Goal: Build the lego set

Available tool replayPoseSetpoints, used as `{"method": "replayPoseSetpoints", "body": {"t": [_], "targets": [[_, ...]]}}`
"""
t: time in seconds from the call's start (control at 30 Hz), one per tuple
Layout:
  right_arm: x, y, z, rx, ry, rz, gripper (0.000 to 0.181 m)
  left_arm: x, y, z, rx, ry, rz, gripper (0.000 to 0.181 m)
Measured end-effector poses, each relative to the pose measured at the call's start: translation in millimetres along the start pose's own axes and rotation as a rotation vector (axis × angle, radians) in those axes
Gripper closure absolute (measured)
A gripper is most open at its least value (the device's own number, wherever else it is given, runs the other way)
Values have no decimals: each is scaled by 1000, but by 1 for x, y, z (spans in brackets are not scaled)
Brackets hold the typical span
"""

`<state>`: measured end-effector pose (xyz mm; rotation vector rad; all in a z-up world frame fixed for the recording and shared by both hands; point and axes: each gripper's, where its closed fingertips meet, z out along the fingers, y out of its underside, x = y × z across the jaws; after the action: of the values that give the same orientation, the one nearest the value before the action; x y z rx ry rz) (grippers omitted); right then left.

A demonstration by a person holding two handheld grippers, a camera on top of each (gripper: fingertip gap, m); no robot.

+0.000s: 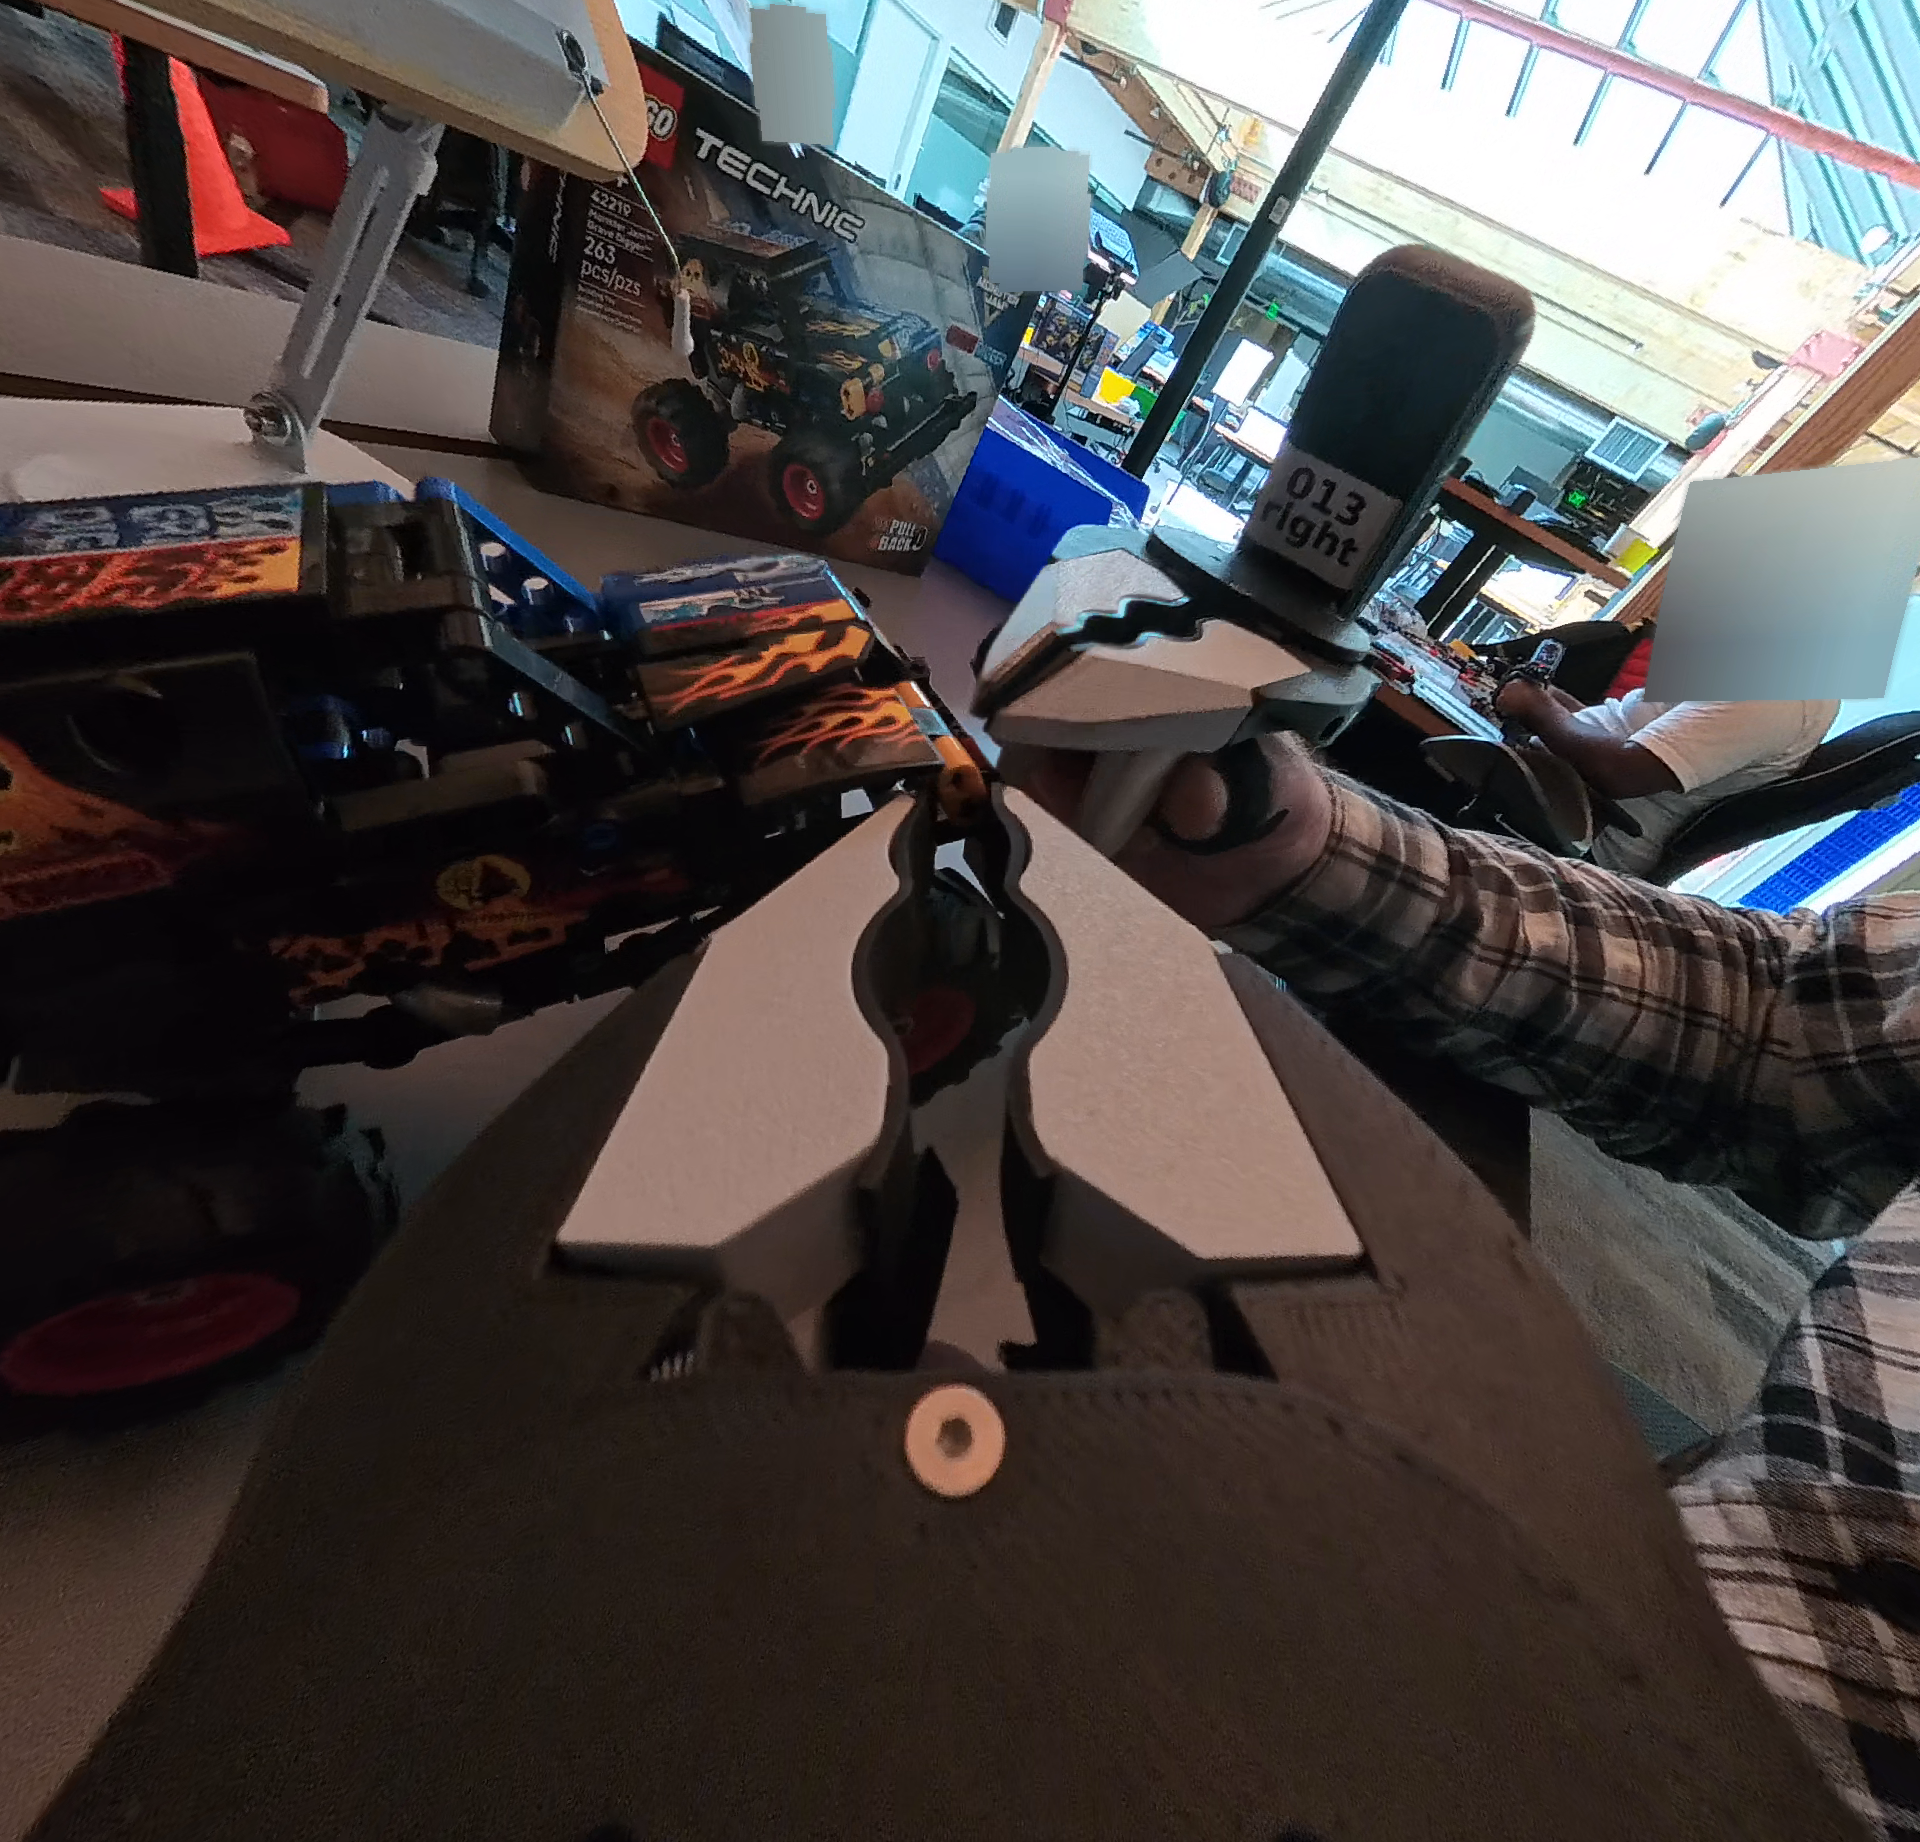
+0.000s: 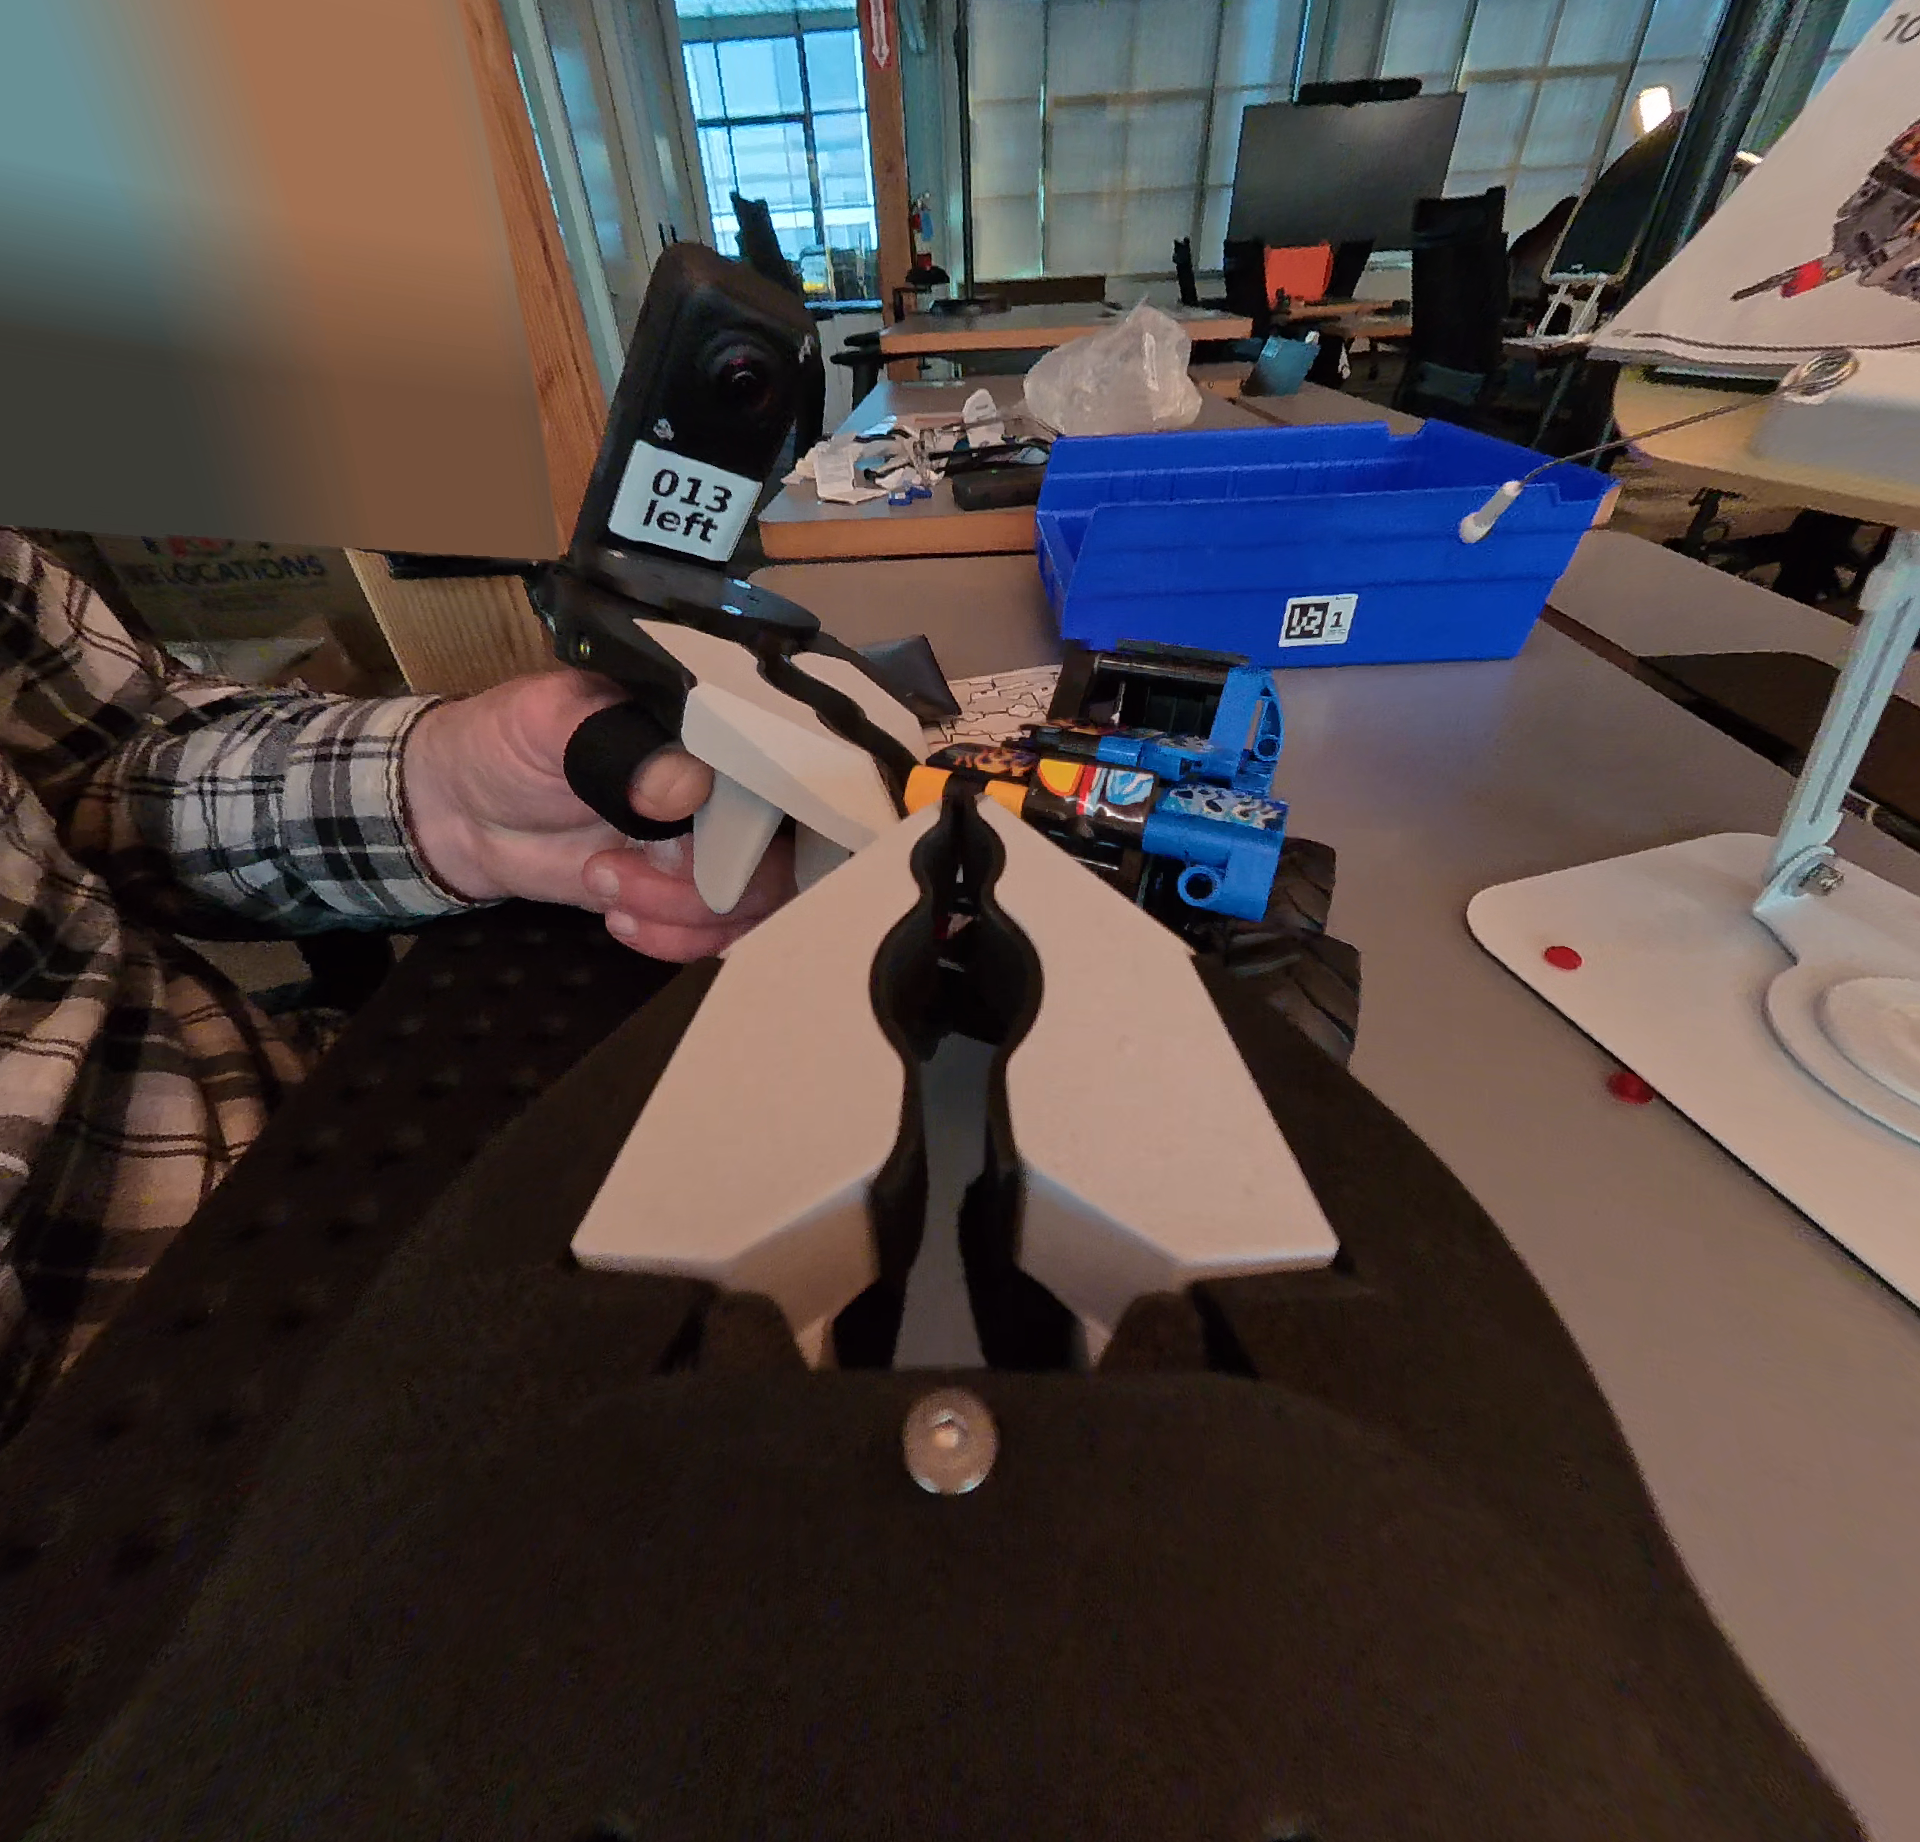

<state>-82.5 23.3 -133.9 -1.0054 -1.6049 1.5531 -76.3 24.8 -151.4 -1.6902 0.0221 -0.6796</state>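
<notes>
Left wrist view: truck (image 1: 416, 774) nose toward gripper (image 1: 956, 816).

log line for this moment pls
left tool: shut on truck's orange front end | right tool: shut at same end | lego truck: on table, near complete | blue bin: behind truck

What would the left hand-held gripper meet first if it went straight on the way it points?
Probably the orange end of the lego truck, right at the left hand-held gripper tips; contact is unclear.
</notes>
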Motion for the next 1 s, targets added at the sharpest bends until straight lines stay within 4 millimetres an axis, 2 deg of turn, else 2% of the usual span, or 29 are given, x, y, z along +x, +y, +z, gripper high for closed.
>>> {"method": "replayPoseSetpoints", "body": {"t": [0.4, 0.5, 0.63, 0.7, 0.8, 0.9, 1.0], "targets": [[1, 11, 7, -81, 25, -18, 181, -5, 7, 0, -56, -39, 35, 174], [9, -6, -6, -24, 42, -7, 181, -6, 7, -2, -72, -60, 75, 173], [34, -12, -28, -43, 129, -8, 181, -11, 11, -6, -103, -67, 85, 174], [37, -12, -30, -72, 135, -5, 180, -12, 10, -7, -106, -73, 90, 173], [20, 4, -16, -157, 41, 67, 167, -12, 10, -8, -101, -76, 98, 173], [4, 20, 2, -210, -11, 136, 166, -11, 10, -8, -99, -71, 108, 173], [-1, 23, 12, -188, -42, 222, 169, -11, 10, -8, -94, -76, 113, 173]]}}
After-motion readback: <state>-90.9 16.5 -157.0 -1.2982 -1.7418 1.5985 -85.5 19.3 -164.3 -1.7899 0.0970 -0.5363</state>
